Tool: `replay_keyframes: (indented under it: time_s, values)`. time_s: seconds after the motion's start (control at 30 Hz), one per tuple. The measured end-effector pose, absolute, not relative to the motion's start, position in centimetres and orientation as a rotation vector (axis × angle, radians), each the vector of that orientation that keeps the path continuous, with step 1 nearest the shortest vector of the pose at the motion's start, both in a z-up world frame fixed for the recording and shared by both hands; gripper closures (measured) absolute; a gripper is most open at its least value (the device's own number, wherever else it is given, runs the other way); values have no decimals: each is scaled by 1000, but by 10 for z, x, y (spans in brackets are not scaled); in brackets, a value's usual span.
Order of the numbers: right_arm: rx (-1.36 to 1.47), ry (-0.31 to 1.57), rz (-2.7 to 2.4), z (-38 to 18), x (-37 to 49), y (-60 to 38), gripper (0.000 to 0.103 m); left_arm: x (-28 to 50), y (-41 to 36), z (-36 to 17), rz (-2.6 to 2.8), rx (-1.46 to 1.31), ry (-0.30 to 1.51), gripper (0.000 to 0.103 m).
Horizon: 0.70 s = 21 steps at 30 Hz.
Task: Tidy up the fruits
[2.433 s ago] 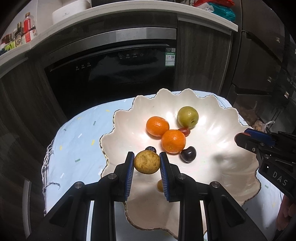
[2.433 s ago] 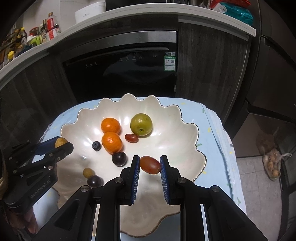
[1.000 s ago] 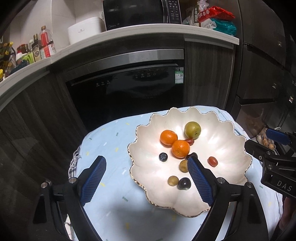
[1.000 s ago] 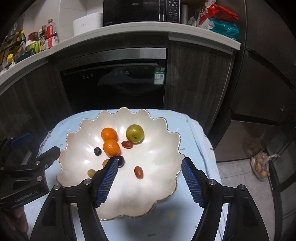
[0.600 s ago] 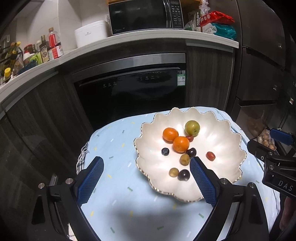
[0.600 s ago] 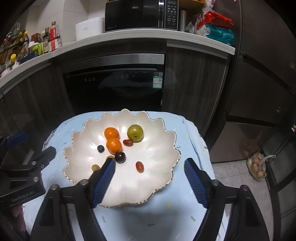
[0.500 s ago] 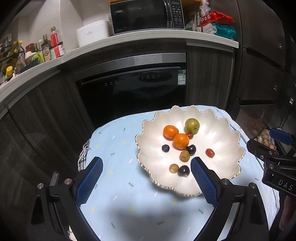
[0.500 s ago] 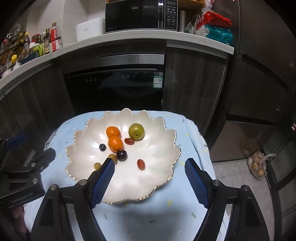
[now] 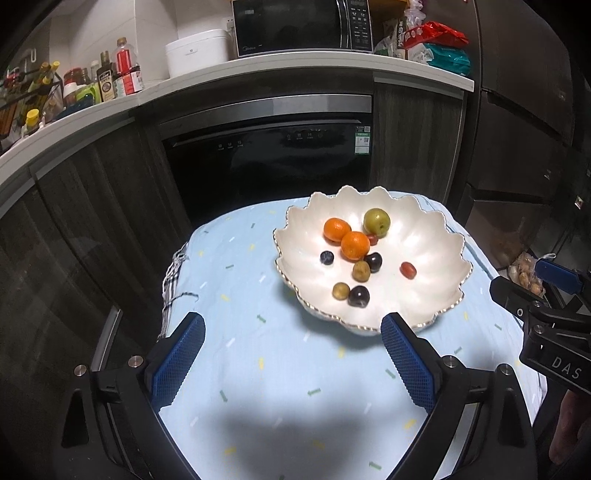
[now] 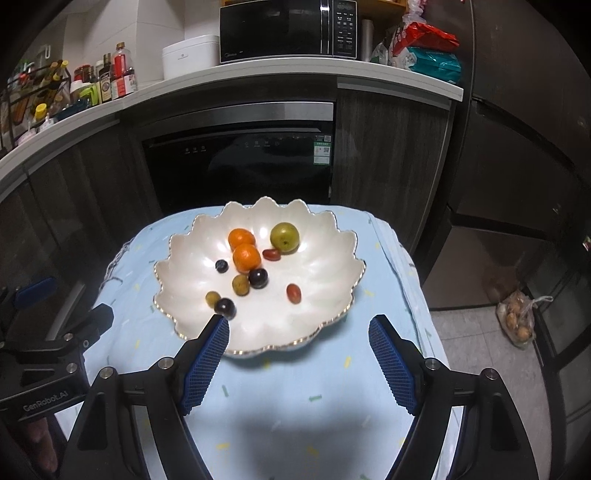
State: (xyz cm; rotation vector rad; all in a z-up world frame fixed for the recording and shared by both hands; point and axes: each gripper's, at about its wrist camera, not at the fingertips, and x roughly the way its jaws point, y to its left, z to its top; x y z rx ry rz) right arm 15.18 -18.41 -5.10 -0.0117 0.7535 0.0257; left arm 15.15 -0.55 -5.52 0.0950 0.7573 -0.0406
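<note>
A white scalloped bowl [image 9: 436,236] [image 10: 325,240] stands on a light blue tablecloth [image 9: 258,362] [image 10: 295,402]. In it lie two oranges [image 9: 355,244] [image 10: 246,257], a green fruit [image 9: 376,220] [image 10: 284,237], dark plums [image 9: 358,296] [image 10: 258,277], small yellow-brown fruits [image 9: 361,270] [image 10: 240,284], a blueberry [image 9: 326,257] [image 10: 221,266] and red grape tomatoes [image 9: 407,269] [image 10: 293,292]. My left gripper [image 9: 291,325] hangs open over the cloth in front of the bowl, empty. My right gripper [image 10: 298,326] is open and empty at the bowl's near rim.
A dark oven [image 9: 269,162] sits under a white counter [image 9: 295,70] with a microwave [image 10: 288,29], bottles [image 10: 110,77] and snack bags [image 10: 424,48]. A bag of round items [image 10: 517,321] lies on the floor to the right. The table drops off at left and right.
Both grippers let go of their fruits into the bowl, opened wide and drew back toward me, so the bowl now looks smaller and farther off.
</note>
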Motion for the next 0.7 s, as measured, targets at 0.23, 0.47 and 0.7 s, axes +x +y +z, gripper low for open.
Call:
replay_keyframes:
  time_s: [0.23,0.47,0.7]
  values:
    - [-5,746,7,-49,126,-188,24,126,-8,-48,-42,99,762,5]
    - [14,754,3,-46,92,-189,24,96,-9,-45,-49,104,786,6]
    - [14,764,3,-41,66,-189,24,69,-7,-42,-49,81,806,5]
